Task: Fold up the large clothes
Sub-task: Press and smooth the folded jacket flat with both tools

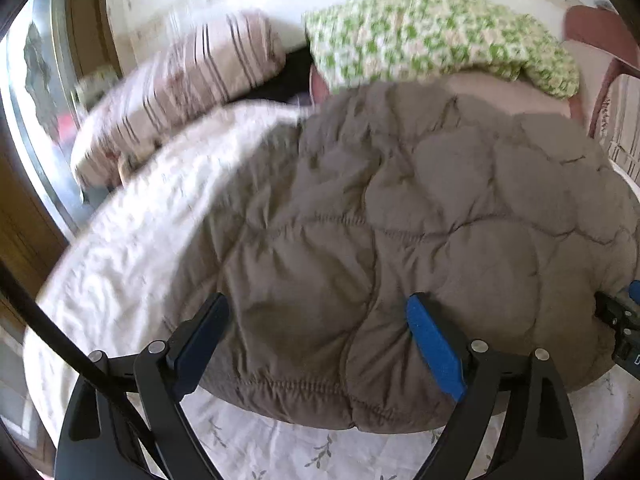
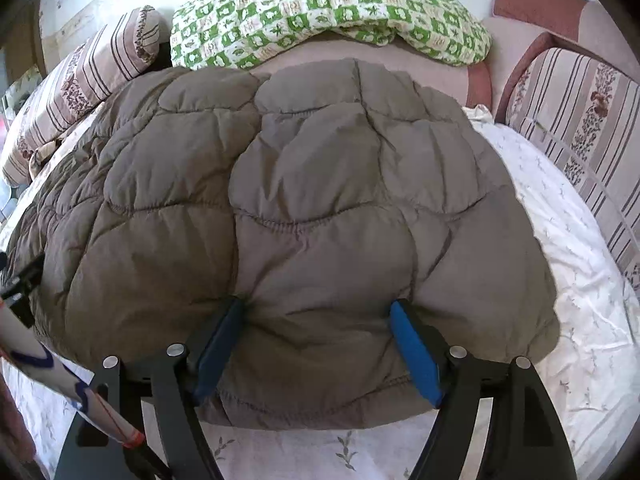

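Brown quilted coat [image 2: 296, 216] spread on the bed [image 2: 576, 280]

Both the left gripper [image 1: 318, 308] and right gripper [image 2: 318, 312] stand open over its near hem (green checked blanket [image 2: 320, 12] lies beyond).

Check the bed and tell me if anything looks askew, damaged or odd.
Nothing looks damaged or spilled. The brown quilted jacket lies on the white sheet, puffy and a little uneven at its left edge. Both the left claw and the right claw are open over its near hem. The green checkered cloth lies rumpled behind.
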{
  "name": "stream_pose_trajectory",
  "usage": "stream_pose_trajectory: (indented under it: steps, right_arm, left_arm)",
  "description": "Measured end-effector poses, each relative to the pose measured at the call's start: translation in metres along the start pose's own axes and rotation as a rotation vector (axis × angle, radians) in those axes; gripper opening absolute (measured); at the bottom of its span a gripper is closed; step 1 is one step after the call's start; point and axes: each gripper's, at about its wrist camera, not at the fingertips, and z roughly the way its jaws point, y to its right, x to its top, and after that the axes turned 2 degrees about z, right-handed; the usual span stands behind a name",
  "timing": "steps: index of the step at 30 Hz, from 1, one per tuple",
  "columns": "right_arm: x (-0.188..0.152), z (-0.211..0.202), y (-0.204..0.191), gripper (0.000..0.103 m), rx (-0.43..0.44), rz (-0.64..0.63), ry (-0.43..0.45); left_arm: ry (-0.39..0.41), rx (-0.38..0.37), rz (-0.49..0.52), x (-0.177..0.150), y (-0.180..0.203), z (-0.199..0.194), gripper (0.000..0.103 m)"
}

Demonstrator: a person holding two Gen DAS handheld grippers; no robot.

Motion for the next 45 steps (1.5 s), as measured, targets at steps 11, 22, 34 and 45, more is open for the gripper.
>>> stream_pose_trajectory:
  steps: [11, 22, 34, 45]
  right_arm:
    - [0.001, -0.017, 0.041, 0.08, -0.11, 0.04, 0.046]
    - [-0.003, 0.001, 0.043, 0.082, -0.105, 0.012, 0.001]
    - [0.005, -0.026, 0.04, 0.082, -0.127, 0.028, 0.11]
    - [0.002, -0.009, -0.003, 0.082, -0.059, -0.049, 0.076]
  left_arm:
    - [0.027, -0.067, 0.054, 0.005, 0.033, -0.001, 0.09]
    - [0.011, -0.042, 0.067, 0.006, 0.043, 0.01, 0.09]
    - [0.02, -0.066, 0.044, 0.01, 0.037, 0.008, 0.09]
    - [0.003, -0.085, 0.042, 0.009, 0.034, 0.011, 0.09]
